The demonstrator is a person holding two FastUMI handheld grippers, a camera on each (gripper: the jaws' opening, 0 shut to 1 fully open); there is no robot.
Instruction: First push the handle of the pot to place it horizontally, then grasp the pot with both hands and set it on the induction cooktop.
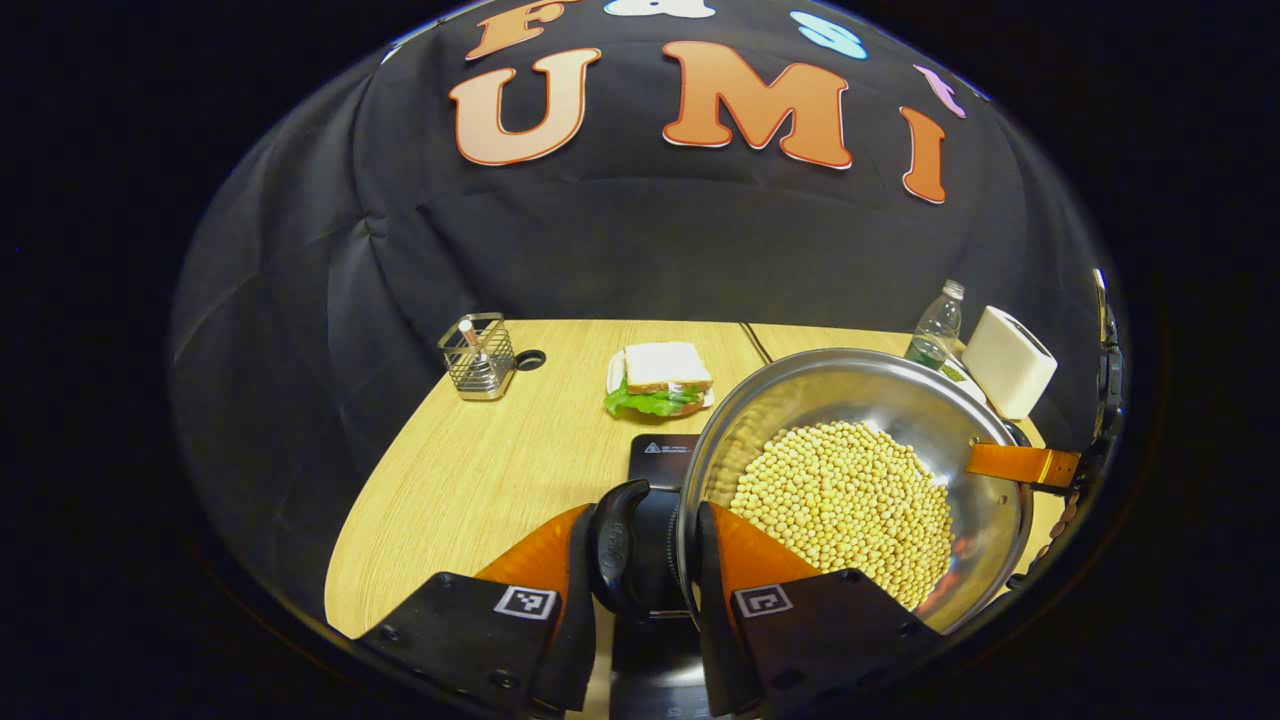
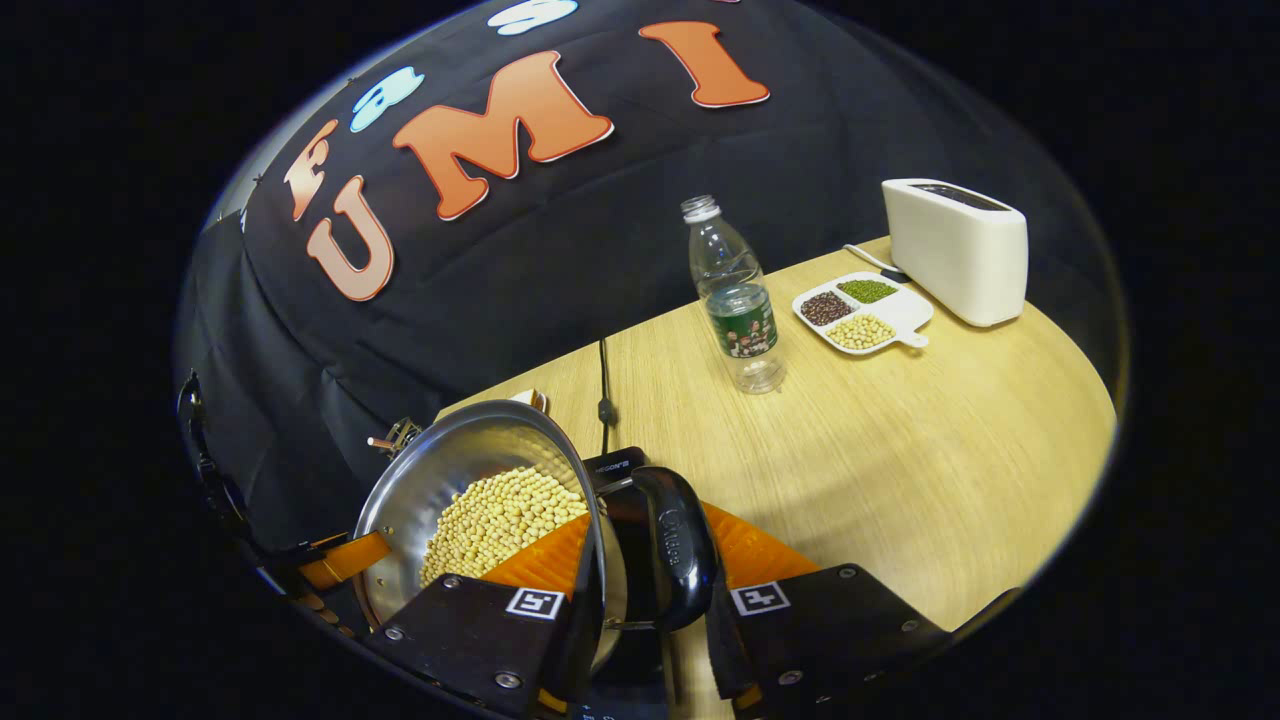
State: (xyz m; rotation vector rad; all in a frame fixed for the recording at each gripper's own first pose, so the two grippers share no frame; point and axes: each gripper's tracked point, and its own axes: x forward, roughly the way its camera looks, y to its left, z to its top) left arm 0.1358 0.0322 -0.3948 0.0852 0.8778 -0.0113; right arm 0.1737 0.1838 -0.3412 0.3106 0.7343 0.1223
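I am gripping the steel pot (image 1: 850, 470) of soybeans (image 1: 840, 500) with both tongs, my left tongs (image 1: 645, 560) clenched on one black side handle (image 1: 622, 545) and my right tongs (image 2: 650, 590) clenched on the other one (image 2: 678, 545), while the pot is sitting over the black induction cooktop (image 1: 665, 455) on the counter (image 1: 480, 470).

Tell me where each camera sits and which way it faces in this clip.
Left gripper view: rides the left gripper, looking along its fingers astride the pot's side handle, past the pot to the sandwich.
Right gripper view: rides the right gripper, fingers astride the opposite handle, facing the bottle and toaster.
Shared: pot of beans, cooktop, table, bottle, toaster.
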